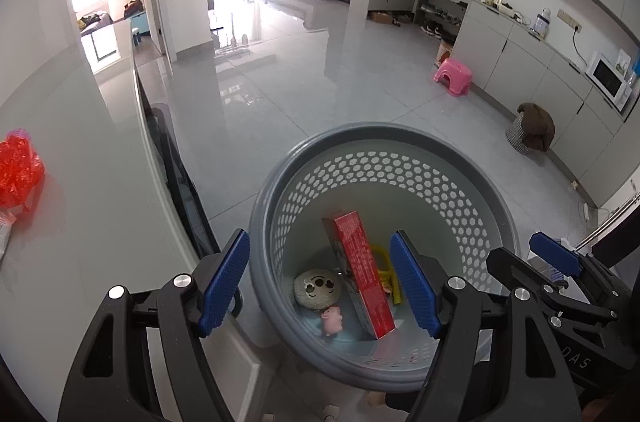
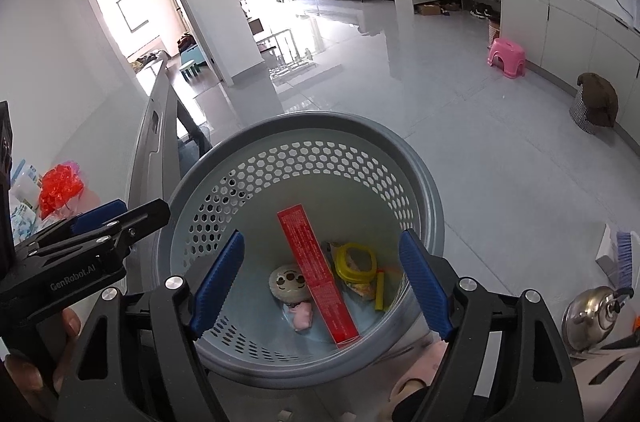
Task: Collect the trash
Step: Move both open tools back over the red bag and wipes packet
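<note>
A grey bin [image 1: 372, 130] with a perforated wall stands on the floor beside the white table [image 1: 100, 202]. Inside lie a long red box [image 1: 364, 270], a round cream plush face [image 1: 318, 288], a pink pig toy [image 1: 332, 320] and a yellow ring [image 2: 356, 260] on a wrapper. My left gripper [image 1: 320, 284] hangs open over the bin with nothing between its blue pads. My right gripper [image 2: 322, 284] is open and empty above the same bin [image 2: 312, 120]. Each shows in the other's view: the right gripper [image 1: 524, 254], the left gripper [image 2: 132, 212]. A crumpled red wrapper [image 1: 18, 166] lies on the table.
A pink stool [image 1: 454, 76] and a basket under a brown cloth [image 1: 532, 132] stand by the cabinets on the right. A steel kettle [image 2: 596, 314] and a brush [image 2: 624, 254] are at the lower right. More packets [image 2: 24, 206] sit near the red wrapper [image 2: 60, 190].
</note>
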Tool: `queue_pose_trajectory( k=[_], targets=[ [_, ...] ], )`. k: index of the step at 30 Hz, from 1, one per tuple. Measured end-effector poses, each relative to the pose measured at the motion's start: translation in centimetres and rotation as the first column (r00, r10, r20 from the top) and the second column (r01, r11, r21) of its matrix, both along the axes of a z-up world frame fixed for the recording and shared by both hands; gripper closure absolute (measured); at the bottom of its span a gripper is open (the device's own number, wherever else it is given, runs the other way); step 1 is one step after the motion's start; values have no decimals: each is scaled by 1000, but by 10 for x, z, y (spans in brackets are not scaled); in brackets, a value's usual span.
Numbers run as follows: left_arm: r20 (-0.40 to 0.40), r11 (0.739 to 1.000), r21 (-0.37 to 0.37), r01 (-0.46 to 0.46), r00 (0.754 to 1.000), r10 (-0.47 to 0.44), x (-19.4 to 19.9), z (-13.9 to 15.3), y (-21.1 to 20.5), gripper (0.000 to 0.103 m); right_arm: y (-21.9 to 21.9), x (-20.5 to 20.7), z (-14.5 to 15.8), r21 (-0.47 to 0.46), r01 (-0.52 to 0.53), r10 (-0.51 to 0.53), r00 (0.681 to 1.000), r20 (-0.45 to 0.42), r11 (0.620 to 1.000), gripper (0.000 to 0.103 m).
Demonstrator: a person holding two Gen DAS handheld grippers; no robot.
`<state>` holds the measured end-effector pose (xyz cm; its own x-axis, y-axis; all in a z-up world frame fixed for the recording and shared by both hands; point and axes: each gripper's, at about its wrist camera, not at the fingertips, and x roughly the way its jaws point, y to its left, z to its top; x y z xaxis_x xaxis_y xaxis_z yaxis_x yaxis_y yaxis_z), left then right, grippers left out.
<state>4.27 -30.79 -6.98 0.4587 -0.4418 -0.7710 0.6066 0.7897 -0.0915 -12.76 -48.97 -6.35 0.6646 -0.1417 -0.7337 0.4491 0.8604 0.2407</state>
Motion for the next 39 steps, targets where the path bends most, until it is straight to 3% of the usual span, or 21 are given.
queue_pose_trajectory(
  k=[7, 19, 39],
  targets=[
    [31, 999, -29, -38, 999, 38, -4, 21, 35, 32, 29, 0, 17, -3, -36, 36, 999, 41, 999, 27],
    [84, 980, -72, -183, 978, 189, 0, 49, 129, 29, 97, 21, 48, -9, -164, 164, 981, 101, 986, 27],
    [118, 883, -69, -464, 875, 469, 19, 46, 293, 28, 210, 103, 83, -66, -412, 417, 901, 121, 909, 27]
  ],
)
